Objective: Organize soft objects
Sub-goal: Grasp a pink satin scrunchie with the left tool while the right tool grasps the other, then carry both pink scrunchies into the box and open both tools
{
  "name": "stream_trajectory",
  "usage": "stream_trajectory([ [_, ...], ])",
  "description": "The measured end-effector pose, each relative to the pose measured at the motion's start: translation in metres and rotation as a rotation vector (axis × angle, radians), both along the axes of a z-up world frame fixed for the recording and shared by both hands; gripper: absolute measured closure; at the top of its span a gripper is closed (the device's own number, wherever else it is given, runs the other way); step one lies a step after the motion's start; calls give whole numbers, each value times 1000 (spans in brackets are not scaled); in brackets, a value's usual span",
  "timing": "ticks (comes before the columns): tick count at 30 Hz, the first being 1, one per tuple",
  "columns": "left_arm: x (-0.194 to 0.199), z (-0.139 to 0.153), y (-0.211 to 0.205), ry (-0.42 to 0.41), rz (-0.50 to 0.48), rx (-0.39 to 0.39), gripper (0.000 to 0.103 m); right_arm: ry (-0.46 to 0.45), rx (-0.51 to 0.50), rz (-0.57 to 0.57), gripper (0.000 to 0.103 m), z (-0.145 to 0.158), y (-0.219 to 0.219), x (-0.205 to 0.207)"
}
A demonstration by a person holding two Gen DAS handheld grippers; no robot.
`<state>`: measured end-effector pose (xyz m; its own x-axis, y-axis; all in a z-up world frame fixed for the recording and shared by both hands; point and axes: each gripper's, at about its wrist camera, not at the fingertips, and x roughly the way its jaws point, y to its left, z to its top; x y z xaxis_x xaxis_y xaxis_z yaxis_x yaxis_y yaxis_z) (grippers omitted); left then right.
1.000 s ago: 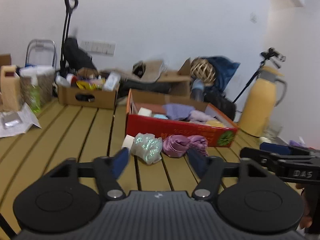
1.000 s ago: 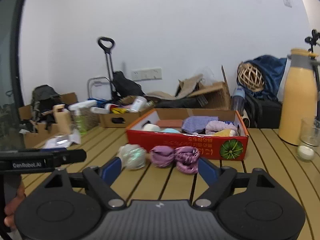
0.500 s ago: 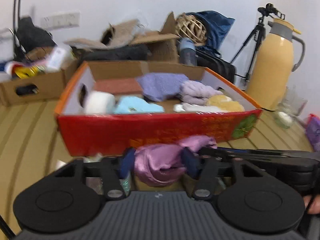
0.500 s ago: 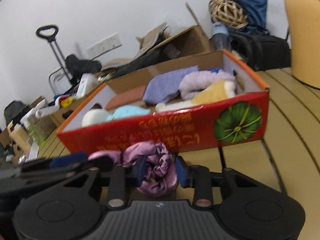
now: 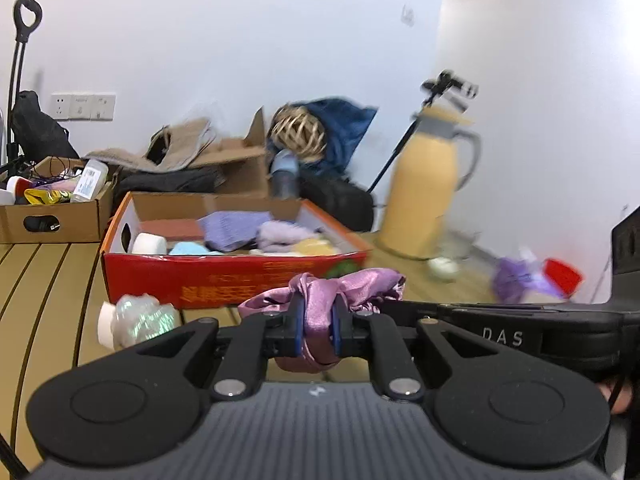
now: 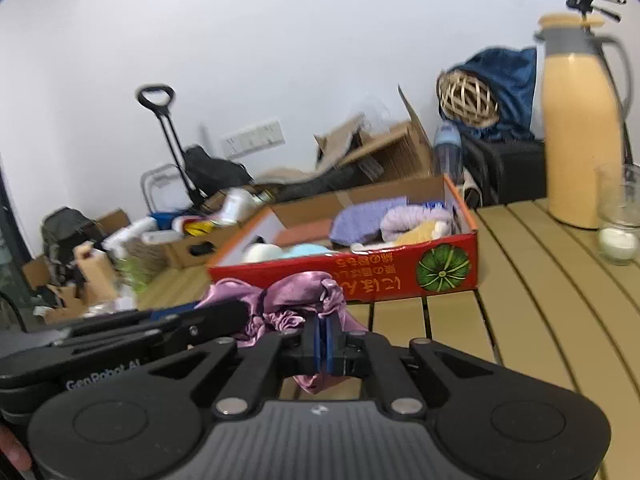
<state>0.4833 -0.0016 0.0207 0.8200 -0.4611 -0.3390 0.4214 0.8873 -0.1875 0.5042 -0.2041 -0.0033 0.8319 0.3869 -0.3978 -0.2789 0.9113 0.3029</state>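
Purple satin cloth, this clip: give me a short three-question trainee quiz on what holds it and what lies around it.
1. True or false: only one gripper grips the purple satin cloth.
2. What lies on the table left of the cloth, before the red box? A) iridescent bundle B) glass C) bottle
3. Fill in: the yellow jug stands ___ the box.

Key
1. False: the left gripper and the right gripper are both clamped on it.
2. A, the iridescent bundle.
3. Outside, on the table.
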Motion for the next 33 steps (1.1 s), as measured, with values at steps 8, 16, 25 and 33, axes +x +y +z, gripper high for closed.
stream_trajectory([
  [8,-97,36,14,-91,30,-51,90,-107,72,56,100,36,-3,-88],
  [16,-130,33,30,-74,22,-129,90,-135,81,78,100,43,-1,-124],
  [25,-55,43,28,-39,-11,-146,90,-124,75,65,100,49,-7,-54],
  [33,136,54,15,49,12,-123,90,-21,43,72,100,57,-13,140],
])
